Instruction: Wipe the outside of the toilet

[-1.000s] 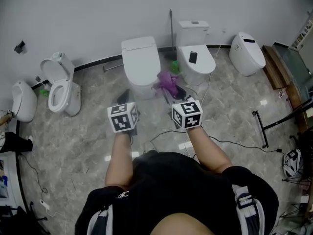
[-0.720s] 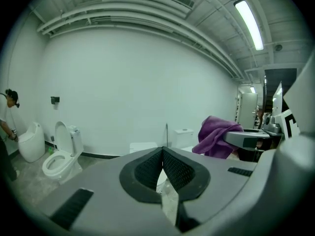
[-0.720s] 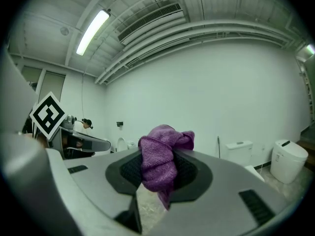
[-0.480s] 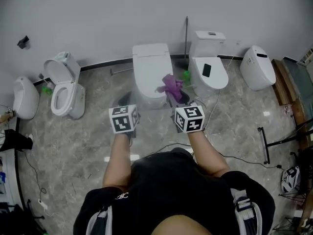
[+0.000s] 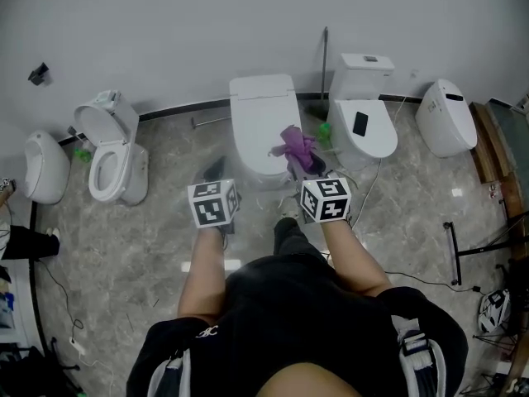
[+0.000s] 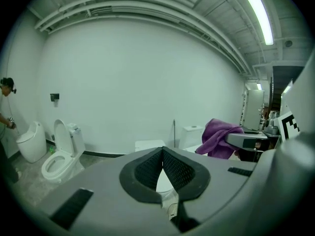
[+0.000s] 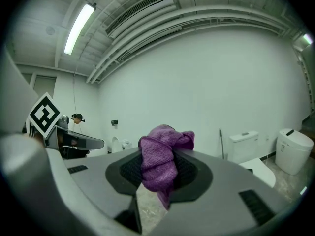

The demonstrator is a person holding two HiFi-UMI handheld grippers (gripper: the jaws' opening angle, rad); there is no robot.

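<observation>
The closed-lid toilet (image 5: 264,122) stands at 12 o'clock against the wall, straight ahead of the person. The purple cloth (image 5: 296,145) bunches at its right flank, pinched in the right gripper (image 5: 304,165) and held forward, likely ready to start on the shell. The left gripper (image 5: 213,172), jaws pressed together on nothing, idles at the toilet's 7 o'clock. Compared with a second ago, the person has stepped closer and both grippers are nearer the bowl.

A purple cloth (image 7: 158,156) stands out against the white toilet (image 5: 263,122) and white wall (image 5: 165,31). The floor (image 5: 140,246) is grey with pale marbling. The left hand-held gripper (image 6: 162,157) and right hand-held gripper (image 7: 158,167) are grey, with black pads and black-and-white square markers.
</observation>
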